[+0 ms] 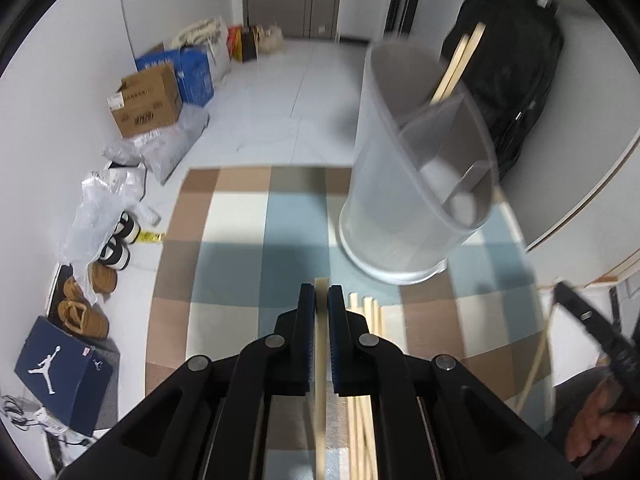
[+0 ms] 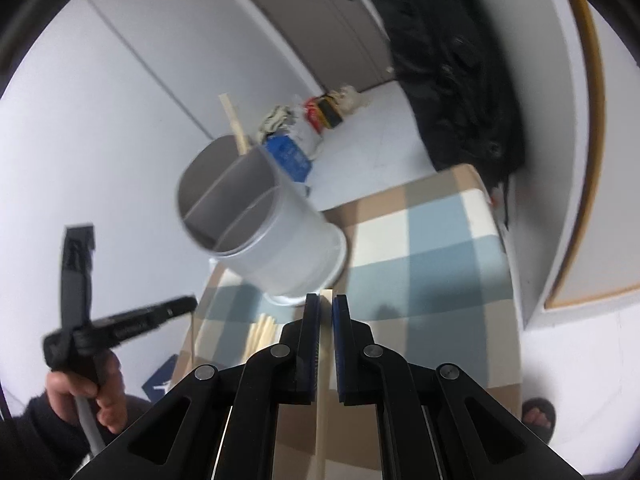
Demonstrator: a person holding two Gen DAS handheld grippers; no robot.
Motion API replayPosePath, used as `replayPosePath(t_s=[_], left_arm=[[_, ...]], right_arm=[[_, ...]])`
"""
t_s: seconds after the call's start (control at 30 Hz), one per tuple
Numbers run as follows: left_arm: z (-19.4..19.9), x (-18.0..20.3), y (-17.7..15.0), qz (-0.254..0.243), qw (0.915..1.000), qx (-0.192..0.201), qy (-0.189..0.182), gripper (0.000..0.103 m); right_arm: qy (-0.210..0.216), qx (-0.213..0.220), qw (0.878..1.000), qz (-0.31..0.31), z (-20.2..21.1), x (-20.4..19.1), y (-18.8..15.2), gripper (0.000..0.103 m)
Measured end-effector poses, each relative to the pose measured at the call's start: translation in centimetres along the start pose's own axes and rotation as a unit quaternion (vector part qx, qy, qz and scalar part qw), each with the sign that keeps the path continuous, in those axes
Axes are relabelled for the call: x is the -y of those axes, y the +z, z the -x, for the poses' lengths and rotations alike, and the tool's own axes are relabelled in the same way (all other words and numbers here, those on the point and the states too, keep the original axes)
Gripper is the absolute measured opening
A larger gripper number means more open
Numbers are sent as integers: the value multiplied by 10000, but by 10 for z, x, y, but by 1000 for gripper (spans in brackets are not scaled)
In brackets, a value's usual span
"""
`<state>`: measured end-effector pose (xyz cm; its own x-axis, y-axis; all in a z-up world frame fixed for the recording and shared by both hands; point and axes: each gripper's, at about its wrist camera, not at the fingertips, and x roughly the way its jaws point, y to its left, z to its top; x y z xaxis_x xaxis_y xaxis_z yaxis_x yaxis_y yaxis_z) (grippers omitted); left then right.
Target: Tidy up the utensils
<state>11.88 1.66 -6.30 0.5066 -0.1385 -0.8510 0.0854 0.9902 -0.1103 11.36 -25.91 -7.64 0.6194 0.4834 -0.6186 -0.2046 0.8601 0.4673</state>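
On the checked cloth (image 1: pixel 240 220): loose chopsticks (image 1: pixel 366 312) awaiting sorting.
Left gripper (image 1: pixel 321 300): clamped on one chopstick (image 1: pixel 321 360).
Right gripper (image 2: pixel 326 308): clamped on another chopstick (image 2: pixel 325 360).
Holder (image 1: pixel 416 184): divided, two sticks (image 1: pixel 460 60) inside.

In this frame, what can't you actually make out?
- Right wrist view: holder compartments blurred; contents unclear beyond one chopstick.
- Left wrist view: loose chopsticks partly hidden behind left gripper; count unclear.
- Both views: gripped sticks' lower ends cut off by the frame edge.
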Motion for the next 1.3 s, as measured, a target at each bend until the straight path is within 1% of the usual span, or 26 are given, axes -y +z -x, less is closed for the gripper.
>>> replayPosePath(t_s=[0.13,0.3,0.37,0.53,0.7,0.87,0.93,1.1,1.17,1.23,1.3], left_arm=[[20,0,2,43,9991,403,-110,3],[25,-11,11,83,9977,611,-281,2],[32,-14,14,130,9967,702,-394,2],[50,-16,20,120,9943,926,-523,2],[70,-14,29,27,9912,1153,-649,2],[88,-14,44,-53,9874,1376,-777,2],[93,-12,49,-113,9861,1435,-826,2],[104,-6,62,-294,9838,1529,-893,2],[107,-5,66,-325,9840,1519,-878,2],[107,-8,66,-252,9836,1497,-971,2],[106,-10,61,-238,9836,1480,-1007,2]], right_arm=[[61,118,9999,80,9,-14,4,6],[183,293,9994,66,21,-34,21,6],[214,388,9989,174,27,-46,29,5],[280,642,9958,584,36,-81,51,5],[331,725,9937,793,39,-104,66,5],[365,774,9926,862,41,-114,76,4],[397,794,9921,882,43,-119,86,0],[426,829,9905,1008,44,-129,100,0],[487,775,9909,986,41,-127,101,0],[473,738,9920,911,40,-122,97,0],[549,612,9936,777,36,-107,88,1]])
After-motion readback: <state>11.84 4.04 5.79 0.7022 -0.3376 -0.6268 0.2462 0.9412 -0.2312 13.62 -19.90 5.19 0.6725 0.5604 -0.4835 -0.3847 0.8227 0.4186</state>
